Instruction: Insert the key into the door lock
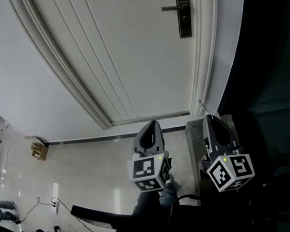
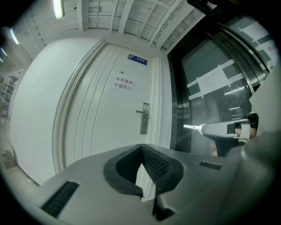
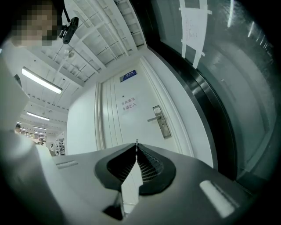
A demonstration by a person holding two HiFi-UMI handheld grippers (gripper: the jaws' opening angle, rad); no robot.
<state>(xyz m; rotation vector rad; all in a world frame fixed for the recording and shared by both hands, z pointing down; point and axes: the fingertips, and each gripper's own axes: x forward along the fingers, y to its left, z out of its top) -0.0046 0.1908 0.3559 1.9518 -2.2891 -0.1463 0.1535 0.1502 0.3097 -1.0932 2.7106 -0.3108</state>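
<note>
The white door (image 1: 117, 45) carries a metal lock plate (image 1: 184, 16) with a lever handle (image 1: 173, 8) at the top of the head view. My right gripper (image 1: 208, 119) is shut on a thin silver key (image 1: 203, 106) that sticks out past its tip, well short of the lock. The left gripper view shows that key (image 2: 192, 127) from the side, with the lock plate (image 2: 144, 119) far off. In the right gripper view the key tip (image 3: 136, 143) stands below and left of the lock plate (image 3: 163, 123). My left gripper (image 1: 152, 124) is shut and holds nothing.
A dark glass wall (image 1: 277, 77) adjoins the door frame on the right. A paper sign (image 2: 124, 84) hangs on the door, under a blue plate (image 2: 138, 59). A small cardboard box (image 1: 38, 150) and cables (image 1: 43, 203) lie on the tiled floor at lower left.
</note>
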